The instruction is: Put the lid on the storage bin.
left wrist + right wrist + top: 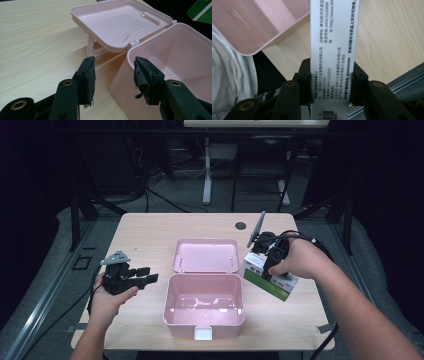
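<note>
An open pink plastic box [204, 305] stands mid-table, its lid [205, 255] folded back flat behind it. To the right of it my right gripper [269, 265] is shut on a white and green carton [270, 279], held tilted just above the table. In the right gripper view both pads press the sides of the carton [332, 55], whose white printed face runs up between them, with the pink box [252, 22] at upper left. My left gripper [145, 275] rests open left of the box, nothing between its fingers. In the left gripper view its jaws [113, 77] frame the box's near corner [160, 65].
The wooden table [145, 235] has a small round grommet hole [241, 225] near its far edge. Bare wood lies left of and behind the box. Desk legs and cables stand on the dark floor beyond the table.
</note>
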The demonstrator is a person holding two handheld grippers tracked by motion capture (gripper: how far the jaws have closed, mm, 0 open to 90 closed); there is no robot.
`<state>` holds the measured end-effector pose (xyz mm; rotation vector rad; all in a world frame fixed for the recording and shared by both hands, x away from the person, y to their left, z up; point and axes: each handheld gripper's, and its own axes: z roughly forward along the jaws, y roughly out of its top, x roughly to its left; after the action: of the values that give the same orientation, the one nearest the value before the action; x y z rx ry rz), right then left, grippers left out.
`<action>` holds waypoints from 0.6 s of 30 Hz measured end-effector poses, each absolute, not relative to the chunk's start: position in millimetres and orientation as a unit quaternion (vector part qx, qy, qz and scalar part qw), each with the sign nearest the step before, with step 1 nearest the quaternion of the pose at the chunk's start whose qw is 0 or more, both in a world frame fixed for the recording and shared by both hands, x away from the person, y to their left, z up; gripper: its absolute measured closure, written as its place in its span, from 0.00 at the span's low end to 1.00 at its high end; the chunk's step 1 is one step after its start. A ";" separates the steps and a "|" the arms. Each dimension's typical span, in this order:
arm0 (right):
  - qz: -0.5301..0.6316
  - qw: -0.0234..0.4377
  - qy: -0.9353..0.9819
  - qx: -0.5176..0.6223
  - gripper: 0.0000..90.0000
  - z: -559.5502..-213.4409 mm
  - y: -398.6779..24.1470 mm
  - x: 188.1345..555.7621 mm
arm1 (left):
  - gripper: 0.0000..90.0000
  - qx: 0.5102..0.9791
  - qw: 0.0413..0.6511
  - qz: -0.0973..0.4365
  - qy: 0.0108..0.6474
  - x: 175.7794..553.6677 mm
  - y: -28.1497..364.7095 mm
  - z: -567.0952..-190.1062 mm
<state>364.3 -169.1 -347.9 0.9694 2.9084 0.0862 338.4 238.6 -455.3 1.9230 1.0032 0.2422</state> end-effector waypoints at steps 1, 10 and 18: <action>0.030 0.039 0.949 0.311 0.68 -347.0 -166.8 363.1 | 0.58 0.781 0.462 0.099 0.408 338.4 238.8 -455.3; 0.033 0.040 0.960 0.273 0.68 -341.3 -142.5 352.7 | 0.58 0.781 0.463 0.100 0.407 338.7 239.3 -455.4; 0.029 0.031 0.969 0.244 0.68 -345.5 -119.9 346.7 | 0.58 0.782 0.462 0.099 0.407 338.7 239.4 -455.6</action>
<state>346.7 -119.9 -345.5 0.7531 2.9846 0.0892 338.7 239.4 -455.6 1.9225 1.0017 0.2423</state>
